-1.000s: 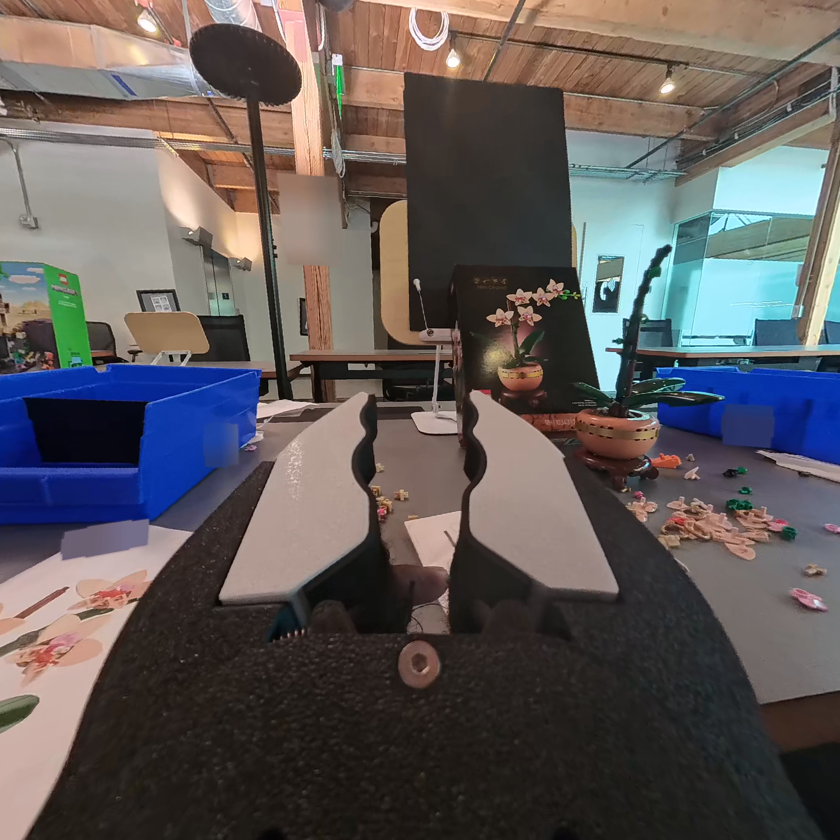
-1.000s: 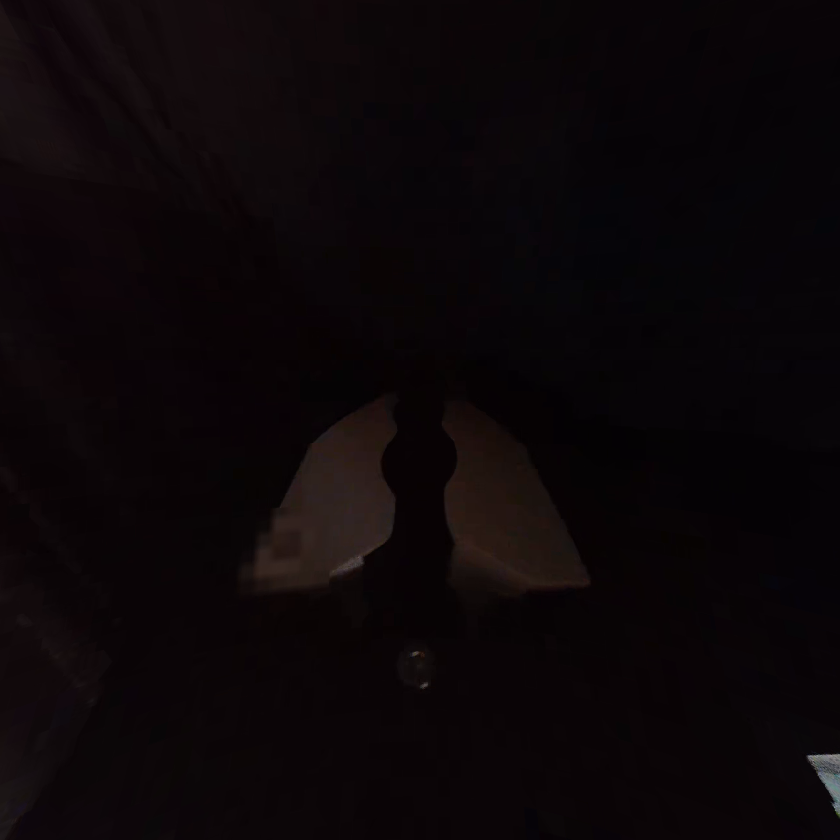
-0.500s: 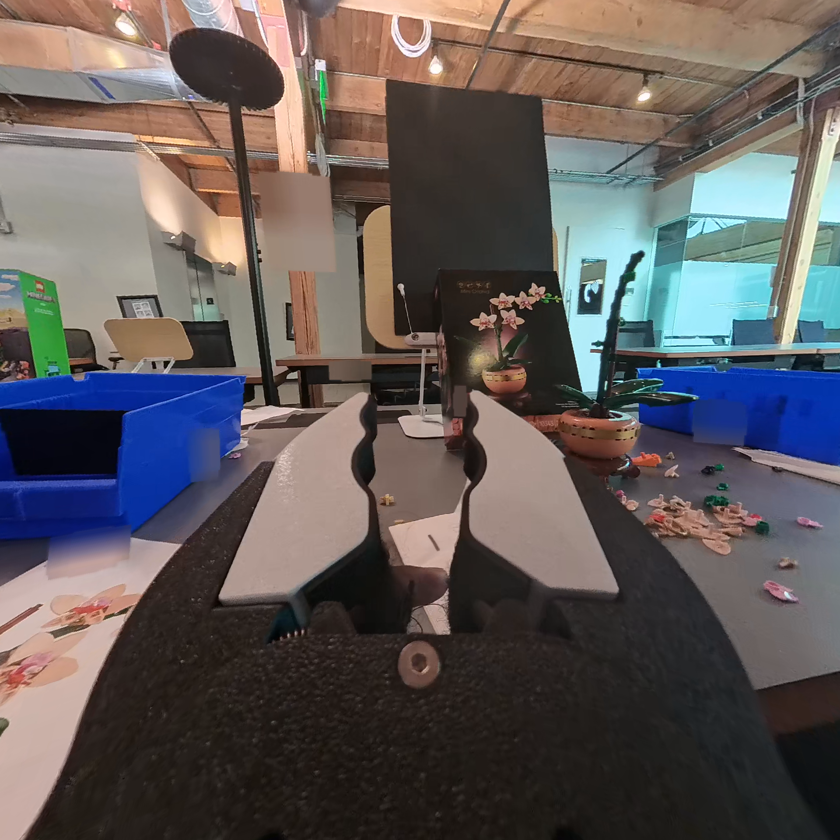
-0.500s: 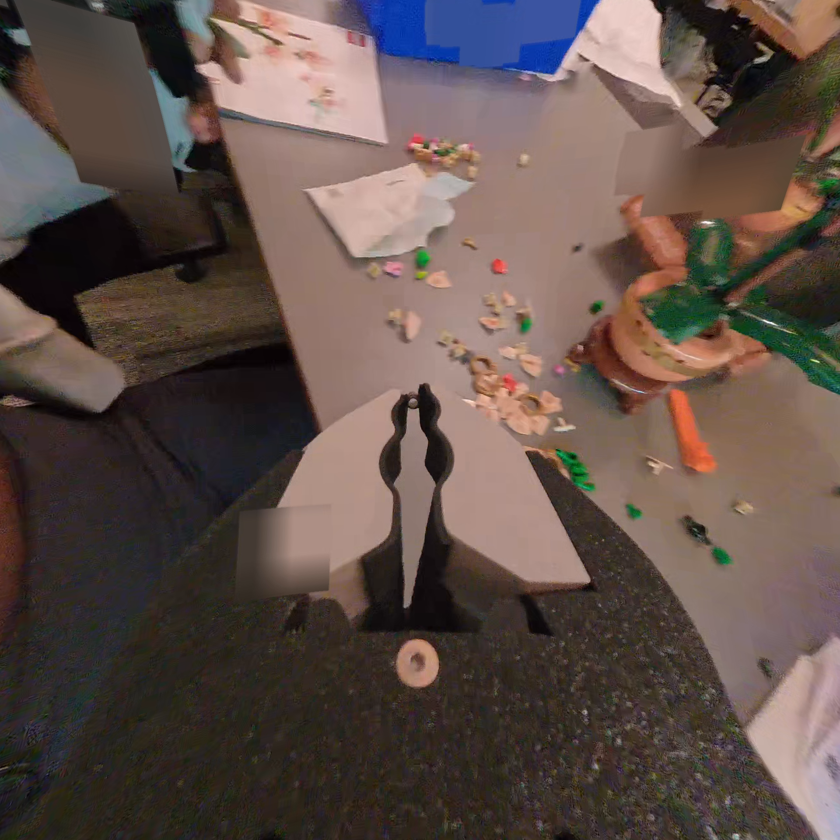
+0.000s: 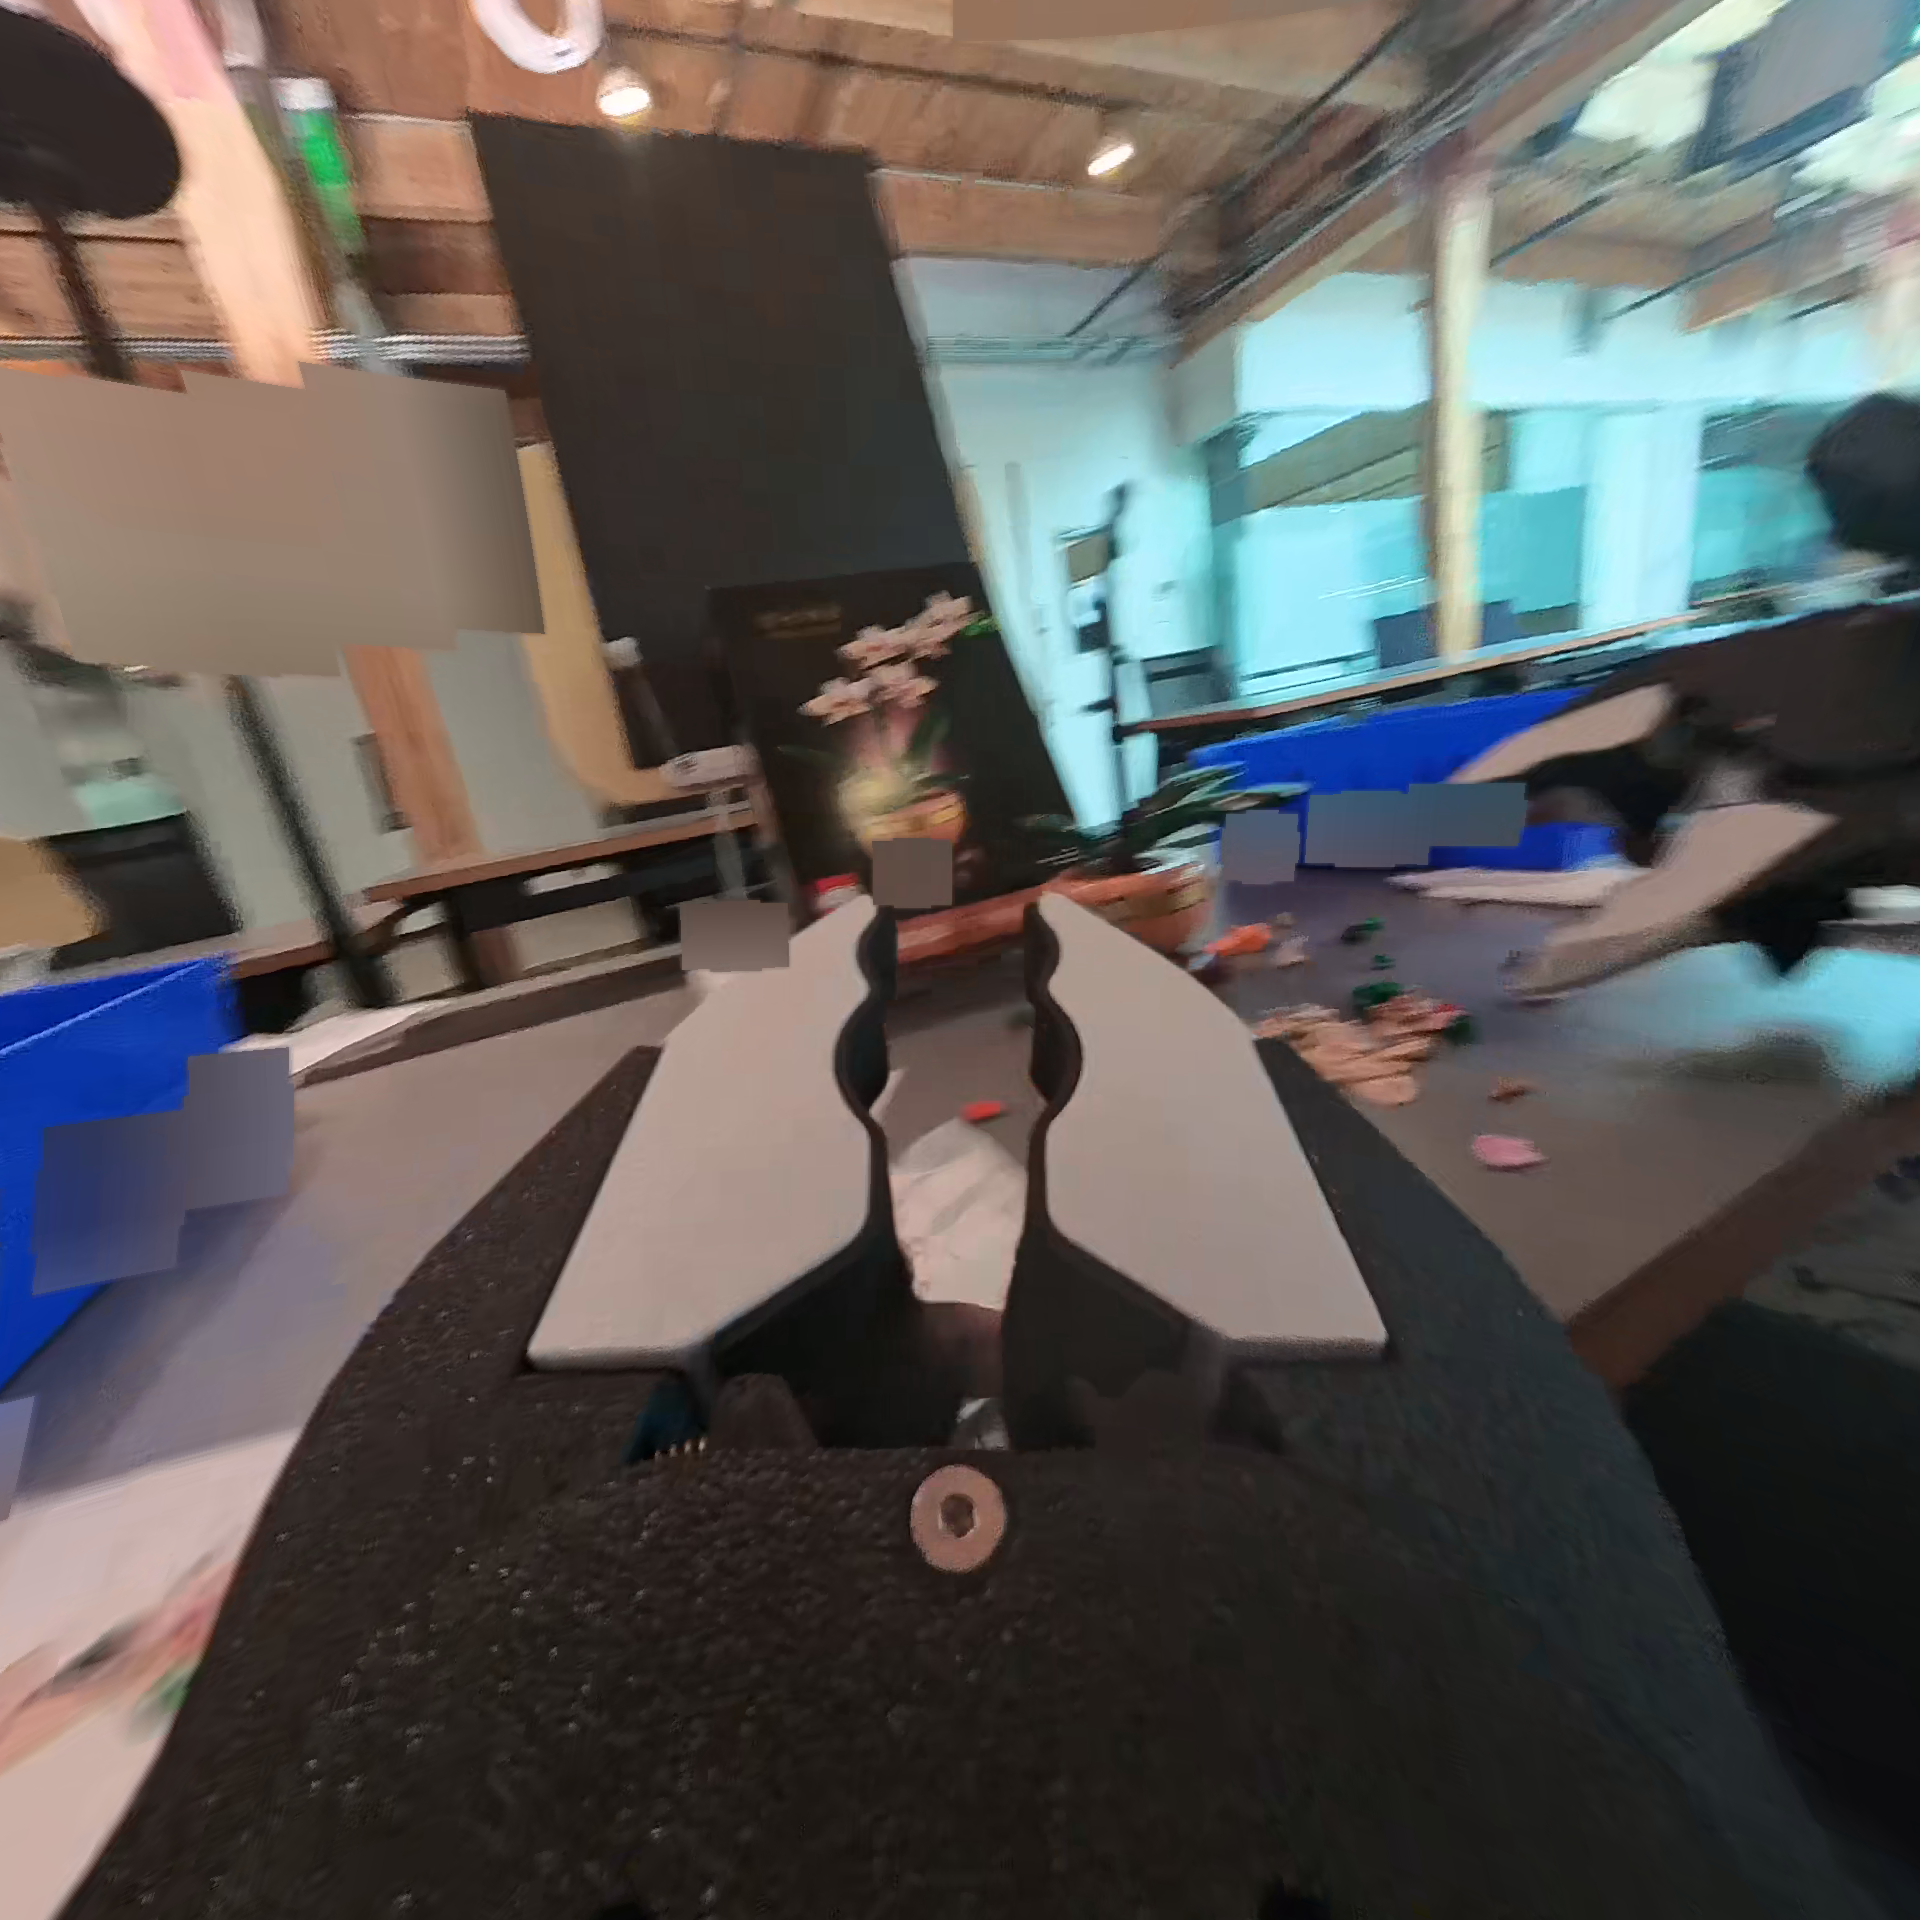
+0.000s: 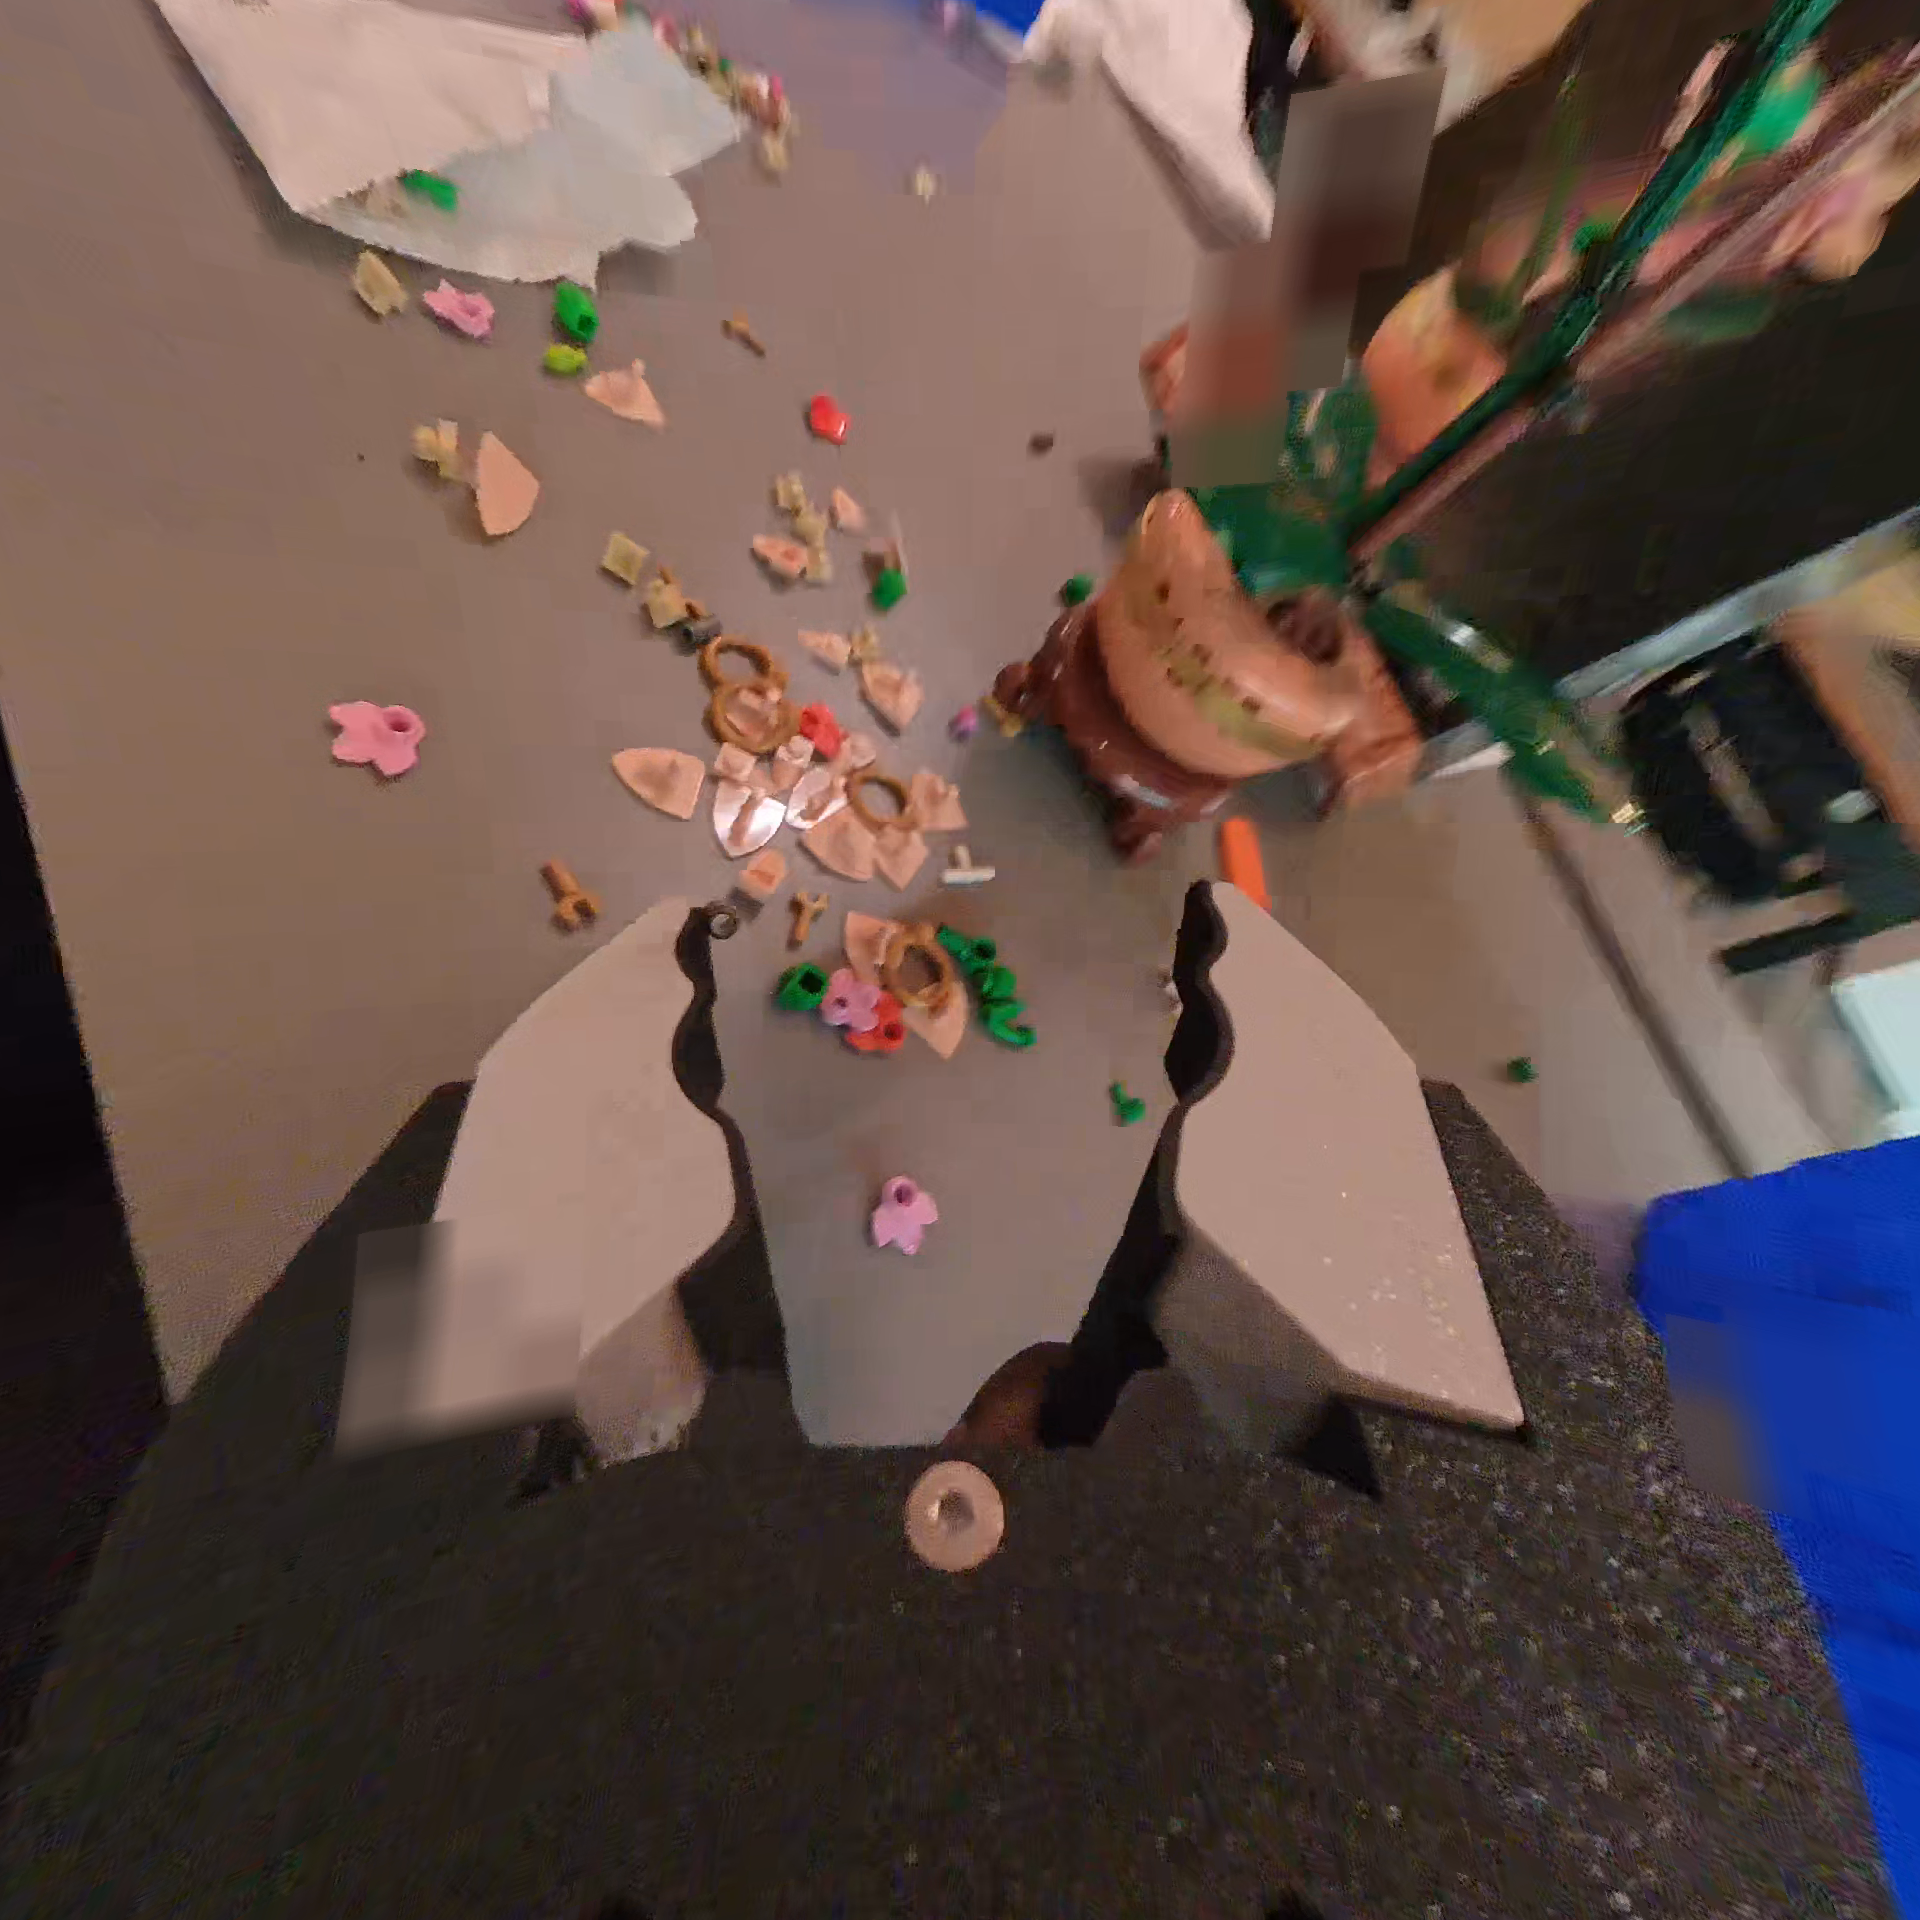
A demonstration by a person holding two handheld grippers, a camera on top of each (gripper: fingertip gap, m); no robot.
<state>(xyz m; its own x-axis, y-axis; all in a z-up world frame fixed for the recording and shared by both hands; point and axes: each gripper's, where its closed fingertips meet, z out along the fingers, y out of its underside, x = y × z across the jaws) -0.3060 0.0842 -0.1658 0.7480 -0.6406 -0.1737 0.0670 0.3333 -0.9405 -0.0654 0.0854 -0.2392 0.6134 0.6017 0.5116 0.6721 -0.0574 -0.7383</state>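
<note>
- The right gripper (image 6: pixel 951 925) hangs above the grey table (image 6: pixel 208 520) near its front edge, looking steeply down. Its jaws stand wide apart and hold nothing.
- A small lilac flower piece (image 6: pixel 902 1214) lies on the table in the gap between those jaws, untouched, so far as the view shows.
- Just past the fingertips sits a heap of loose pieces (image 6: pixel 831 790): tan petals, brown rings, green and red bits, scattered toward the table's middle, so any one piece has close neighbours.
- A brick-built pot with a green stem (image 6: pixel 1205 686) stands just right of the heap; its leaves overhang that side.
- A crumpled white paper (image 6: pixel 436 125) lies toward the far edge.
- The left gripper (image 5: pixel 956 914) is held level over the table's near part, jaws a moderate gap apart, empty. This view is blurred.
- Beyond it stand a dark box with an orchid picture (image 5: pixel 894 748) and blue bins (image 5: pixel 104 1039) at the table's far side and left edge.
</note>
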